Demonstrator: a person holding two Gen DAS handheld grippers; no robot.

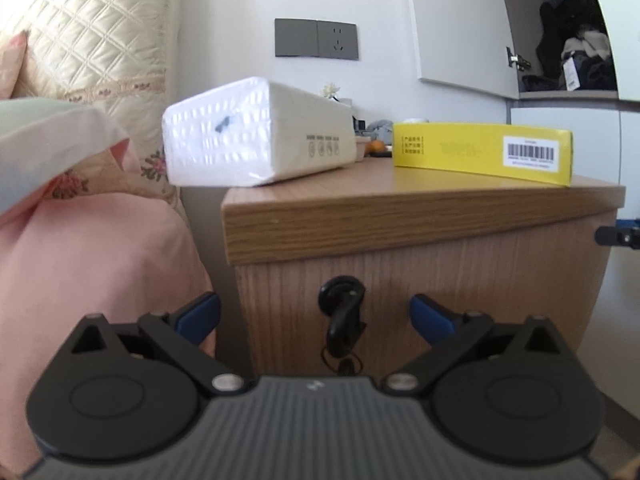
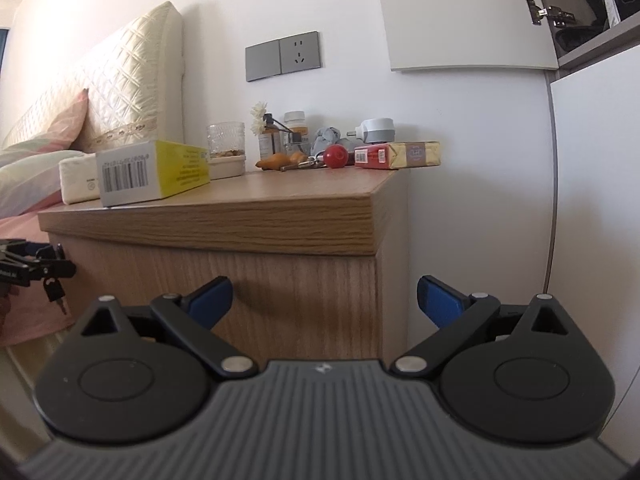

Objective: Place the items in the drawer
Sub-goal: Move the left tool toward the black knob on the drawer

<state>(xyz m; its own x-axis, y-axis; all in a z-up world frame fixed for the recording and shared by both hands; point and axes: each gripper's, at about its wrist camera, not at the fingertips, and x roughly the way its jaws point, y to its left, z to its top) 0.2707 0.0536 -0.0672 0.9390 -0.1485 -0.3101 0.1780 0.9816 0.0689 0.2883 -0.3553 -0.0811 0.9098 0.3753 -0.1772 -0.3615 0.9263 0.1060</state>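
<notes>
A: Where do the tongs stand?

B: The left tongs (image 1: 316, 314) are released, blue tips wide apart, level with the wooden drawer front (image 1: 420, 292) just under the table (image 1: 400, 204) top. A black ring pull (image 1: 341, 292) with a small padlock hanging from it sits between the tips, not touched. The right tongs (image 2: 325, 298) are released too, empty, facing the table's near right corner.

A: Room to move?

B: Left of the table the pink bed (image 1: 92, 248) comes close, a narrow gap between. Right of it is bare white wall, then a cupboard door.

A: Anything hard to read?

B: The drawer's outline is blurred; I cannot tell whether it is shut. In the right view the left tongs are cut off at the left edge.

A: And the items?

B: A white tissue pack (image 1: 256, 132) overhangs the table's near left edge. A yellow box (image 1: 480, 150) with a barcode lies just right of it. Farther back, on the right: a red ball (image 2: 335, 156), a red-and-gold packet (image 2: 396, 155), a glass (image 2: 225, 141), bottles.
</notes>
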